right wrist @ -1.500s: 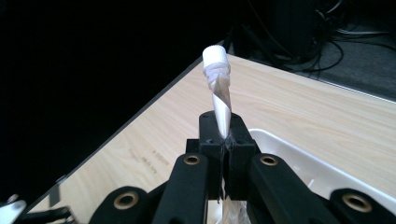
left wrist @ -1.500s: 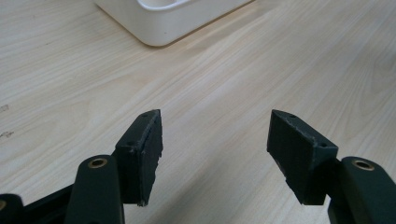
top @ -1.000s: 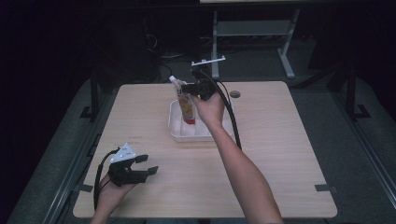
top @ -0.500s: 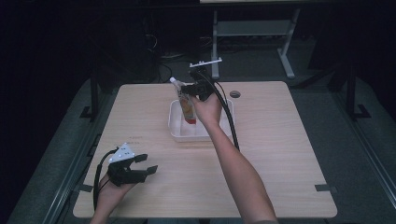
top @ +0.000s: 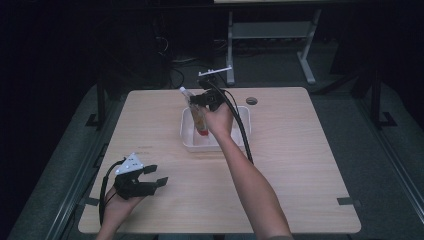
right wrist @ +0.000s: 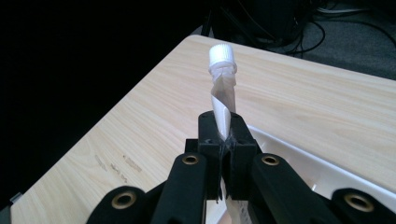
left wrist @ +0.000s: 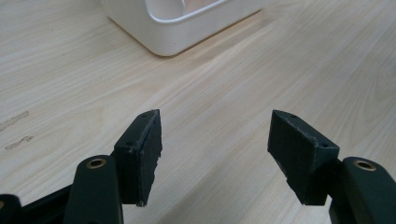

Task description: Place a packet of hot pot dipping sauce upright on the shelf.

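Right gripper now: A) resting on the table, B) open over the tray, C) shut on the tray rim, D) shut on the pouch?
D: in the right gripper view the right gripper has its jaws pinched on the pouch below its white cap; the high view shows it lifted above the tray.

Little differs from the earlier pictures. The right gripper (top: 196, 100), clamped on the neck of the pouch (top: 199, 119), has shifted a touch in the high view, sitting slightly lower and nearer the tray (top: 186, 142) than a second ago. The pouch has gone with it: its white cap (right wrist: 222, 54) leans toward the worktop's far left, and its red lower end hangs over the tray. The forearm behind that gripper has swung a little the same way.
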Available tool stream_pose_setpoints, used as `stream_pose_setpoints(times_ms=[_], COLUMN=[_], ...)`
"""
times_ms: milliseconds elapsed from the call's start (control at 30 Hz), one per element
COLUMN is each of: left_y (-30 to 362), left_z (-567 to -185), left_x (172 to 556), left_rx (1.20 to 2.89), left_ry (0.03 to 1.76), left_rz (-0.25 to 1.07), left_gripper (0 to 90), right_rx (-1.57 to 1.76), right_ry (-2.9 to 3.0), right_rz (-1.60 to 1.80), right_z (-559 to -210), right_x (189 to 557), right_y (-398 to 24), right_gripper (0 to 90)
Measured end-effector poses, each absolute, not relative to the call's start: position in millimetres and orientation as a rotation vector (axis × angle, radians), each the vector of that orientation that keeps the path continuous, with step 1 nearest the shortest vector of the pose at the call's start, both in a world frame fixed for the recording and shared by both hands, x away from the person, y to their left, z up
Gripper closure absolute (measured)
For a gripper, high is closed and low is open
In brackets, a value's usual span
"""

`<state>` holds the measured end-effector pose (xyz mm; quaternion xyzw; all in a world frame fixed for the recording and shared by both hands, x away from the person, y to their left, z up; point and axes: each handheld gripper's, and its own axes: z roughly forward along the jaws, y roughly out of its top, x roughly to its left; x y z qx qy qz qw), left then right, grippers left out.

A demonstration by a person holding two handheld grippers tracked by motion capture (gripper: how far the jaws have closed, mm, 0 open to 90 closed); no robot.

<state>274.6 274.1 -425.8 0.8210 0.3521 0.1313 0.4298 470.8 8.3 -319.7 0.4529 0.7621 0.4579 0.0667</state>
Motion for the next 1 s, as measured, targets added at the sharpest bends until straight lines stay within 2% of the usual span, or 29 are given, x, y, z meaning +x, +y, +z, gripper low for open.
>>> stream_pose_setpoints(times_ms=[533,1000], left_y=[273,272], left_z=[-426,-427], left_x=[275,275], left_rx=[2.054,2.054], left_ry=[0.875,0.872], left_rz=[0.329,0.332], left_gripper=[34.7,34.8], right_rx=[1.387,1.341], right_ry=[2.369,2.449], right_rz=[1.338,1.335], right_z=[-346,-346], right_x=[470,460], right_y=[6,-2], right_gripper=[85.2,78.6])
